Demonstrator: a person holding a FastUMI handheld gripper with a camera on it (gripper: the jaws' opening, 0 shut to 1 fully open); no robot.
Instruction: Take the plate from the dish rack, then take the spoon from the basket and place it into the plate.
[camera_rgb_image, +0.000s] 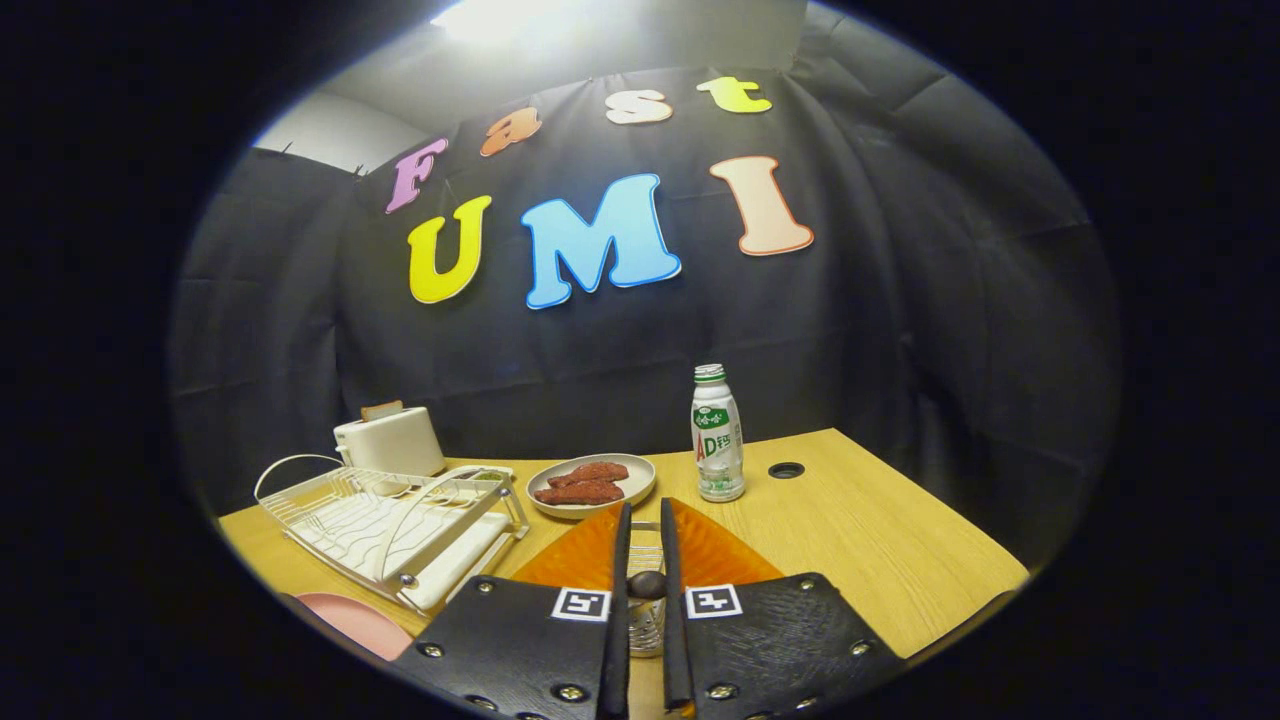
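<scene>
Two fingers of my gripper (646, 585) stand nearly together, with only a slim gap left, and in that gap sits a small dark rounded knob that I take to be the end of the spoon (646, 584). The fingers appear to pinch it, though I cannot see both pads pressing. Directly below the spoon is the wire basket (646, 625), a small metal mesh cup.

My judgement is that the hold is the weak point: the knob is round and smooth-looking, so it could swivel or slip free and drop back into the basket. The shaft could also snag the mesh and drag the light basket along.

Just beyond the fingers, an orange plate (715, 550) with a ribbed, glossy surface lies on the wooden table (900, 550); it looks like the target. A pink plate (350, 620) lies nearer, beside the white dish rack (390, 520). Behind the orange plate is a pale dish of reddish-brown food (590, 483), with a bottle (717, 435) next to it that a wide swing could topple. A toaster (388, 440) stands behind the rack.
</scene>
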